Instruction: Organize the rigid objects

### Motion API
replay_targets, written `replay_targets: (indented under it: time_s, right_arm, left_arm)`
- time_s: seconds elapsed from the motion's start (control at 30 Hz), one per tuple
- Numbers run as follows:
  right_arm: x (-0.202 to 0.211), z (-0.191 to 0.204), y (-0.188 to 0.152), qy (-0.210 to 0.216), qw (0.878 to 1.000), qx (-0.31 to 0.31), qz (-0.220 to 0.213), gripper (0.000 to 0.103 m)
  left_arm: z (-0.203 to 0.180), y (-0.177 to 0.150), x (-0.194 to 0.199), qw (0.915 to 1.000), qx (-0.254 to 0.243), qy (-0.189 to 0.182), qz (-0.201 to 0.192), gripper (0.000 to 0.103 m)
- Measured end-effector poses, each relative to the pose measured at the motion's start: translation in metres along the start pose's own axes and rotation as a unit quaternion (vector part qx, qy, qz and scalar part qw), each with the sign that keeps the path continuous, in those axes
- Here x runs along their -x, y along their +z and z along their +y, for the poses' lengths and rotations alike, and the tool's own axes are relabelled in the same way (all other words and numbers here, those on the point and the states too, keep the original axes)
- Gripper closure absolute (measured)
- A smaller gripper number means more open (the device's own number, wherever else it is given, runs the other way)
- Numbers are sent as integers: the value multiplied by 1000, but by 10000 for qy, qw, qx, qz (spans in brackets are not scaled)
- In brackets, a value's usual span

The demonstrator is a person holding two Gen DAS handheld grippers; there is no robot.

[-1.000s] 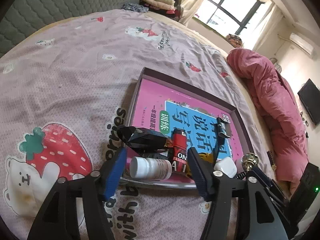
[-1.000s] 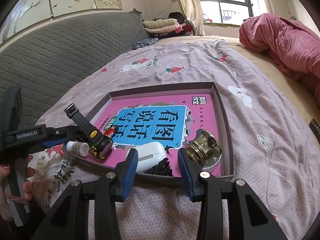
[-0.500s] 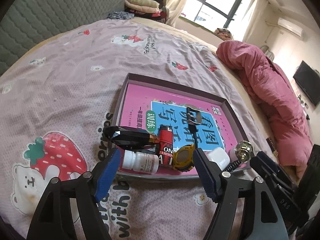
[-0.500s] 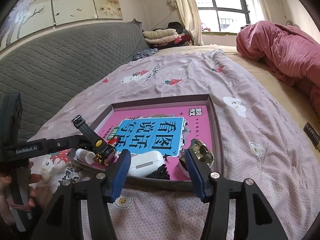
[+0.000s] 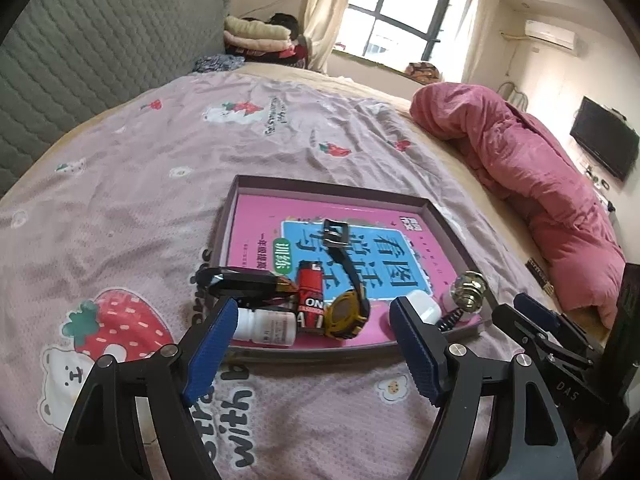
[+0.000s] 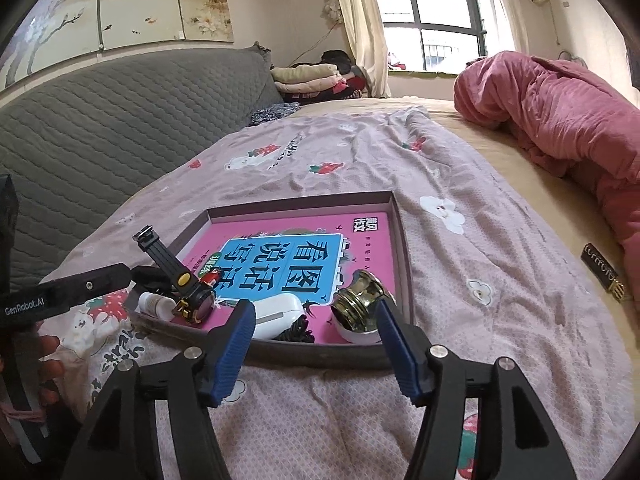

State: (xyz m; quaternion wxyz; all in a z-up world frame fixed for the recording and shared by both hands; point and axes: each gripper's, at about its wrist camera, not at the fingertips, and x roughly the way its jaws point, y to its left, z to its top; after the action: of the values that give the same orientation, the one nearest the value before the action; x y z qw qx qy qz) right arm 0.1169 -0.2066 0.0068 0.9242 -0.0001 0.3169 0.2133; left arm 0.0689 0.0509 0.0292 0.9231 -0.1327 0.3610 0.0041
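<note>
A shallow brown tray lies on the bed with a pink and blue book as its floor. Along its near edge lie a white pill bottle, a black faceted object, a red lighter, a yellow and black watch, a white case and a brass knob. My left gripper is open and empty, just short of the tray. My right gripper is open and empty, also just short of it.
The bed has a pink strawberry-print sheet. A pink quilt is heaped at the right. A grey padded headboard stands at the left. A small dark label lies on the sheet right of the tray.
Both grippers have drawn back from the tray and risen, so more of the room shows. The things in the tray have not moved.
</note>
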Motion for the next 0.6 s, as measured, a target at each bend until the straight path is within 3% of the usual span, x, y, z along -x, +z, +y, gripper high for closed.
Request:
replay_targets:
  time_s: [0.23,0.6]
  right_arm:
    - [14,8,-3,-26,9999,84,-82,40]
    - [39,20,-8,-190,9996,52,-218,40]
  left_arm:
    - [-12,-3,11,9997,-131,171,-102,24]
    - [-22,-23,25,9982,-261,523,128,24]
